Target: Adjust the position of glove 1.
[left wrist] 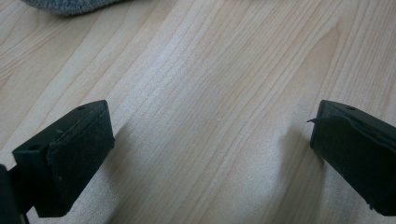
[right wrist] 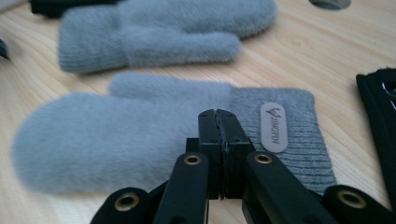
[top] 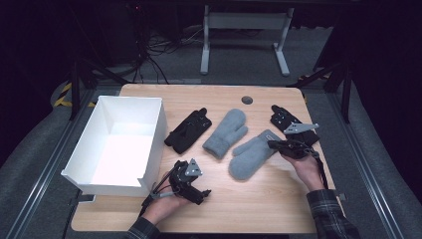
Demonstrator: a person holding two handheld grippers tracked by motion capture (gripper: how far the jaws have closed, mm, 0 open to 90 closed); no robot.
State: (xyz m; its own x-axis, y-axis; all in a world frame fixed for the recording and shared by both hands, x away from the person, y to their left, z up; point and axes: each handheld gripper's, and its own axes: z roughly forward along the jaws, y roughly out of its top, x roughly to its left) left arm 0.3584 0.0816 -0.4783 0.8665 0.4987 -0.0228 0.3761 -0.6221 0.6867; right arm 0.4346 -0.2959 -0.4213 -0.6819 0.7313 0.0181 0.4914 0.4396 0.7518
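dark floor and cables surround the pale wooden surface [top: 219, 209], which carries a white box [top: 119, 144] at about nine o'clock and four gloves spread across the middle. from left to right in the high view lie a black glove [top: 188, 131], a grey mitten [top: 226, 133] slanting toward one o'clock, a second grey mitten [top: 252, 155] just beside it, and another black glove [top: 286, 120] at about two o'clock. the right tool [top: 275, 145] is held in the person's right hand [top: 304, 167] at about four o'clock, its tip at the cuff end of the second grey mitten. in the right gripper view its jaws stand pressed together, clenched with nothing seen between them, just in front of the ribbed cuff with its small oval label [right wrist: 274, 127]; whether the tips touch the wool i cannot tell. the first grey mitten [right wrist: 163, 35] lies behind it at twelve o'clock. the left tool [top: 195, 191] rests low near the box's near corner at about seven o'clock, held by the left hand [top: 161, 206]. in the left gripper view its jaws are released, spread wide apart over bare wood, with a grey mitten edge [left wrist: 70, 5] at eleven o'clock.
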